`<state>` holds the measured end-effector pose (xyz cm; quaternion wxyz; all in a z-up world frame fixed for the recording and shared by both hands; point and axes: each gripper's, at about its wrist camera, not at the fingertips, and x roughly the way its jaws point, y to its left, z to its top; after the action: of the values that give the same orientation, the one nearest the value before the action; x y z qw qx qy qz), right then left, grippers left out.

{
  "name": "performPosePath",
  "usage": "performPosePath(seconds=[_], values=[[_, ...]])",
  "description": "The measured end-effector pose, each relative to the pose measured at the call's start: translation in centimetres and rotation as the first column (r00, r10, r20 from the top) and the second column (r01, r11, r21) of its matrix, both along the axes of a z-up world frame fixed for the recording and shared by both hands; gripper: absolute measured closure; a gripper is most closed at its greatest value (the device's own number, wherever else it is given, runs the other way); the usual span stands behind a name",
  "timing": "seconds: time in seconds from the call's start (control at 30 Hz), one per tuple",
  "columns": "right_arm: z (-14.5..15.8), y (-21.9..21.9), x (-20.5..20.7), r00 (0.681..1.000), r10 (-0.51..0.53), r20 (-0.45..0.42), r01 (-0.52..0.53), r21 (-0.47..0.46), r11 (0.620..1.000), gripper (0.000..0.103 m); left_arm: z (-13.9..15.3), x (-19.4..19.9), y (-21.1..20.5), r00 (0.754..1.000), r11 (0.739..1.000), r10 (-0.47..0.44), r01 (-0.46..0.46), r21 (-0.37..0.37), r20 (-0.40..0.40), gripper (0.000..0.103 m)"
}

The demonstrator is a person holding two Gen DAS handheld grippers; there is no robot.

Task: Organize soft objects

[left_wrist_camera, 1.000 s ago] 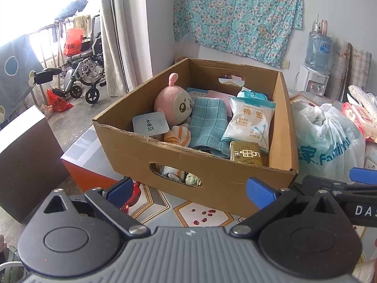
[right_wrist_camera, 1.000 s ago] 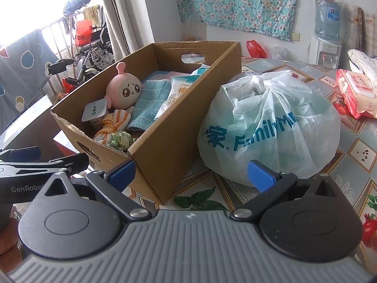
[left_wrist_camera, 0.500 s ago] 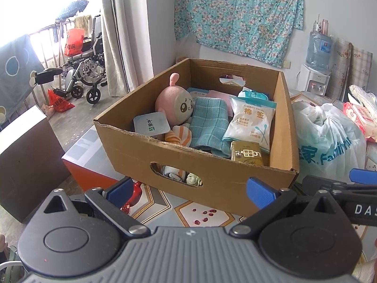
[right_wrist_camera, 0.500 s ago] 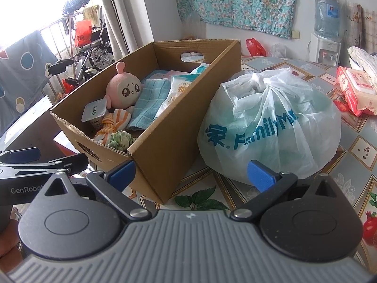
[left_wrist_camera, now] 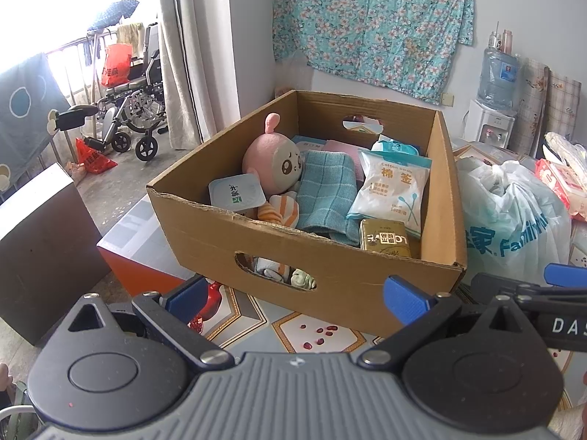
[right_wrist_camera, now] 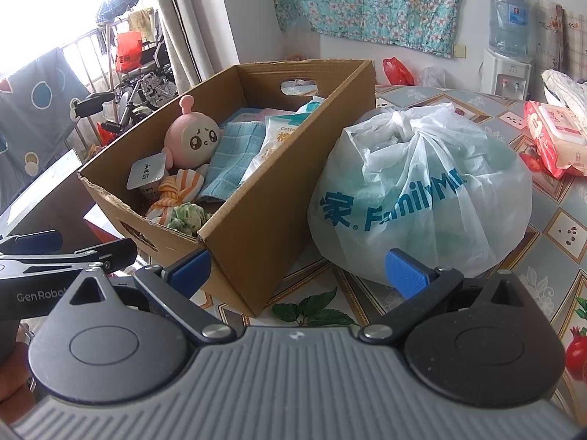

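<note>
both grippers hang wide open and empty, left gripper (left_wrist_camera: 295, 295) facing the cardboard box (left_wrist_camera: 330, 275), right gripper (right_wrist_camera: 297, 271) by the tied plastic bag (right_wrist_camera: 422, 198). pink plush (left_wrist_camera: 273, 159) sits inside the box.

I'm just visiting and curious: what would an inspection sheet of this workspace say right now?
Surface: table with a patterned cover.
Job's things: cardboard box holding a pink plush, blue towel, striped cloth, swab bag, gold pack and sealed cup.
Clutter: tied plastic bag touching the box's side; wipes pack further back.
Grippers: left gripper and right gripper both open, empty, short of the box.
Cables: nothing seen.
Surroundings: wheelchair, curtain, floral cloth on the wall, water dispenser.
</note>
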<state>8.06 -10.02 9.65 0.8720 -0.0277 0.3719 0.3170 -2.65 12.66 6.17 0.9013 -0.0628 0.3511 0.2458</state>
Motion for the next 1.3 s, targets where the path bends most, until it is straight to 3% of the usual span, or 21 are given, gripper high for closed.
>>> performPosePath(seconds=[1.3], values=[[0.24, 0.19, 0.1, 1.0, -0.002, -0.006, 0.002, -0.002, 1.0, 0.001, 0.05, -0.05, 0.29, 1.0, 1.0, 0.001, -0.001, -0.002, -0.001, 0.001]])
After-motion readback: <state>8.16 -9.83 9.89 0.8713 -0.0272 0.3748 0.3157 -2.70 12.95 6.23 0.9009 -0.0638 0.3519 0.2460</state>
